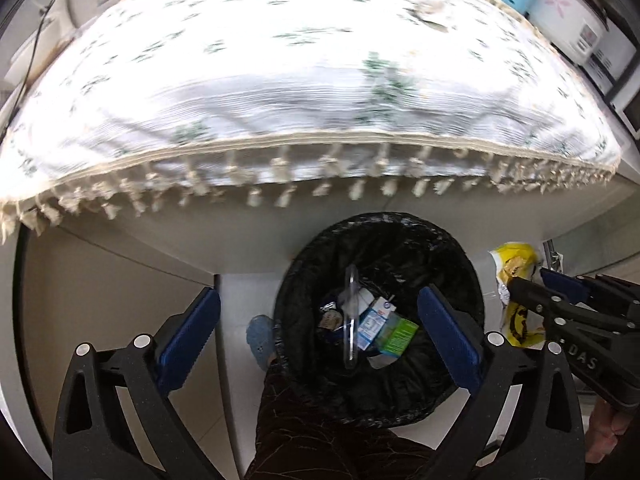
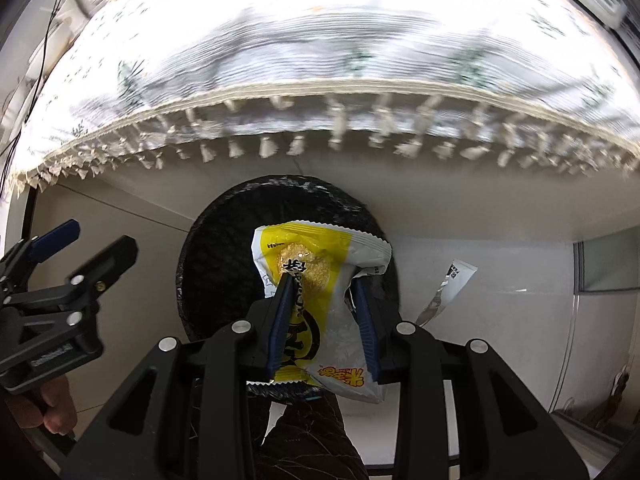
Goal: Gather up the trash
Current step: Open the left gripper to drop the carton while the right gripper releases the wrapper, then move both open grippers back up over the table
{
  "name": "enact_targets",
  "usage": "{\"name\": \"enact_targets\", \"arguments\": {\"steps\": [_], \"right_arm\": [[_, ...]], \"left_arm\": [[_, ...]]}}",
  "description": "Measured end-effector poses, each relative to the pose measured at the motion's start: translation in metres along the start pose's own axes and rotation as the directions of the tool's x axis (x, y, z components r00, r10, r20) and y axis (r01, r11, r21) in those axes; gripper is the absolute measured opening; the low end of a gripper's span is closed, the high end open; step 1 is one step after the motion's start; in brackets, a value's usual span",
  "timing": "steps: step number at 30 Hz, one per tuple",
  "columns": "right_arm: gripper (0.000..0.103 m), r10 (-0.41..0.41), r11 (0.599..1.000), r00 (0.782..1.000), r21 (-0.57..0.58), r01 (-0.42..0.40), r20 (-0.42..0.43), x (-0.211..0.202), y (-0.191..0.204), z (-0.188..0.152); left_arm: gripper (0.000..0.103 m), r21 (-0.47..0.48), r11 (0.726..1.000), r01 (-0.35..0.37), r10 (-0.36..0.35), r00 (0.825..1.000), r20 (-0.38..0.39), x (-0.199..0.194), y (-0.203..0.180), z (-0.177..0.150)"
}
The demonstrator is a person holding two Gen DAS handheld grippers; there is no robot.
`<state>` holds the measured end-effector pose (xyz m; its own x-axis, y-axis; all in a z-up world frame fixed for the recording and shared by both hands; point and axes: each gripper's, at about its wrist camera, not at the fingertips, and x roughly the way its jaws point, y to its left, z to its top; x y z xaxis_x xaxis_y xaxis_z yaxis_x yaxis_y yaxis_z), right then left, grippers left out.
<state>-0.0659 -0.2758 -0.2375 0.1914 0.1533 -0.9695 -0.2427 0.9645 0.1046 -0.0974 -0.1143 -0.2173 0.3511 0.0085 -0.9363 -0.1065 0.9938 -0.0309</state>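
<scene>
The right gripper, pinching a yellow wrapper above the bin, seems ready to drop it in, needing only to part, while the left gripper hangs spread and empty over cartons, the table close ahead.

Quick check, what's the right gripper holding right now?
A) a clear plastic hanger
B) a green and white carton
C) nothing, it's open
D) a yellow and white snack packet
D: in the right wrist view the right gripper has its blue fingers closed on the yellow and white snack packet, held above the black-lined trash bin; the carton already lies inside the bin.
</scene>
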Motion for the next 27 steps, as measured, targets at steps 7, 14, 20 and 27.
{"name": "enact_targets", "arguments": {"steps": [7,14,20,27], "right_arm": [[0.032,0.017,0.999,1.0,-0.043,-0.017,-0.011,0.014,0.025,0.008],[0.045,-0.003,0.998,1.0,-0.055,0.002,-0.018,0.019,0.036,0.012],[0.066,-0.021,0.998,1.0,-0.053,0.021,0.013,-0.001,0.034,0.014],[0.082,-0.023,0.999,0.995,-0.046,0.028,0.096,-0.043,0.037,0.029]], "left_arm": [[0.097,-0.025,0.999,-0.025,0.025,1.0,-0.006,-0.008,0.03,-0.005],[0.097,-0.065,0.998,-0.024,0.024,1.0,-0.002,-0.015,0.052,-0.005],[0.097,-0.077,0.997,-0.007,0.006,1.0,-0.009,-0.016,0.061,0.0],[0.097,-0.076,0.997,0.009,-0.008,1.0,0.005,-0.034,0.063,0.021]]}}
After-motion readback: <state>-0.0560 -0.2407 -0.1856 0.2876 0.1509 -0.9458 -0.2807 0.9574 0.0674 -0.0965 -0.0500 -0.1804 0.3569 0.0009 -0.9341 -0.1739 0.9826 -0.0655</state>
